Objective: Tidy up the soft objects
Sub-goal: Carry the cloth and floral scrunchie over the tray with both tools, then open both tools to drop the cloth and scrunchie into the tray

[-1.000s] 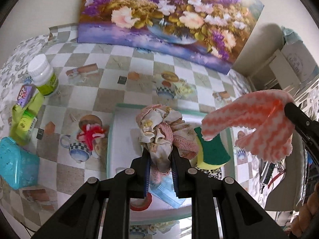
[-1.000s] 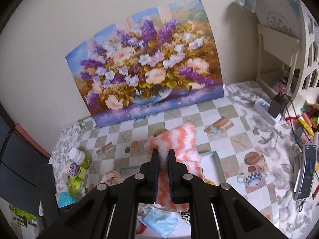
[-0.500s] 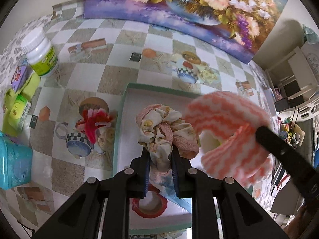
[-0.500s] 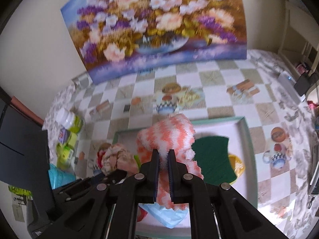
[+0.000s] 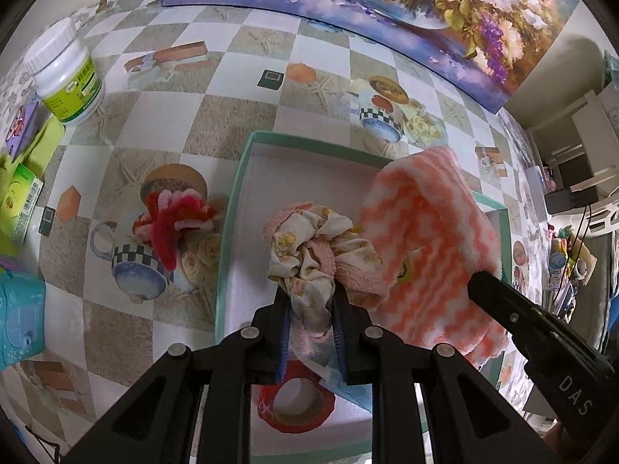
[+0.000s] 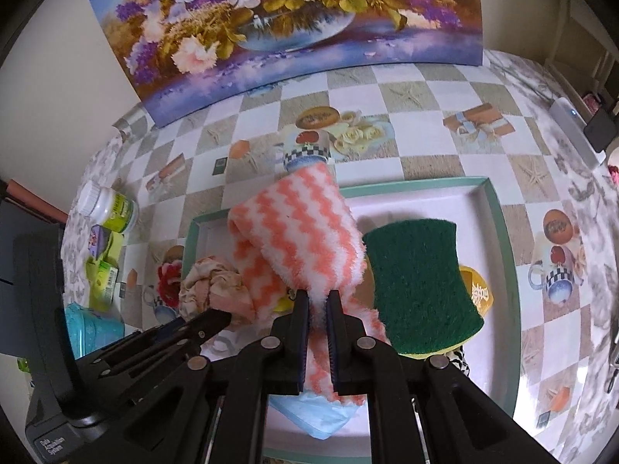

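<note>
Both tongs are sinking toward the tray [image 6: 499, 208], left tongs [image 5: 309, 309] clenched on the scrunchie [image 5: 309, 247], right tongs [image 6: 318, 301] starting to loosen on the cloth [image 6: 305, 232], so release looks near.

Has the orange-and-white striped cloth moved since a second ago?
Yes. In the right wrist view the striped cloth, clamped in the right gripper, has come down from in front of the flower painting into the green-rimmed tray.

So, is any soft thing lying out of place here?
Yes: the red fuzzy scrunchie lies on the tablecloth, left of the green tray, while the other soft things are in or over the tray.
</note>
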A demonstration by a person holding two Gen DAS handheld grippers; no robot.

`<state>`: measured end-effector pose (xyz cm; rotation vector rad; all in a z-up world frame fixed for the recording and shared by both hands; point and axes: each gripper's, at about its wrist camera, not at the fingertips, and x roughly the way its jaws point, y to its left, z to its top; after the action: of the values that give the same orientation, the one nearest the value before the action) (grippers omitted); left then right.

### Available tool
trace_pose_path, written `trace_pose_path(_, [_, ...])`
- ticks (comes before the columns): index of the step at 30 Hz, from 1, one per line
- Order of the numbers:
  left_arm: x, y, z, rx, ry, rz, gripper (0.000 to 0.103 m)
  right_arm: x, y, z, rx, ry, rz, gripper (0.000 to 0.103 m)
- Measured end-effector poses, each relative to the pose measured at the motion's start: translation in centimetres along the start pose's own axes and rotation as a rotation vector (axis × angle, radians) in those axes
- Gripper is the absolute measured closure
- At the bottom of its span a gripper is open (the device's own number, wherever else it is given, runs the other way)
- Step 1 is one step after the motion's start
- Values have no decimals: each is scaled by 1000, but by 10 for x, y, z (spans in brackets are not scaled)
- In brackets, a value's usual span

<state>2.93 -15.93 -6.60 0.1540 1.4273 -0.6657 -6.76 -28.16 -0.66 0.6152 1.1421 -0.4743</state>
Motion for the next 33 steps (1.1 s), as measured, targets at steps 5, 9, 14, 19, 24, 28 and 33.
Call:
trace_pose_path(5, [-5,-1,0,0,-2,2,63,-5,4,0,-10,-5,-5,91])
trace_pose_path(9, [-16,0,0,-1,-14,3,52,-14,9,2,-21,-25,-10,90])
trace_pose_path(14, [-31,1,2,-10,-39,-5,42,-30,14,4,-31,-59,-17,88])
trace_pose_path(19, [-49,1,6,-15,-75,-12,39,-47,18,6,-38,-99,-20,87])
trace_pose_path(24, [-64,4,8,-24,-106,-18,27,-61,21,7,-41,-140,-26,70])
trace_pose_path(28, [-70,7,9,-33,-124,-14,27,-65,20,7,-36,-151,-30,65])
trace_pose_path(33, [-72,11,10,-43,-132,5,27,-61,16,7,-25,-140,-46,57])
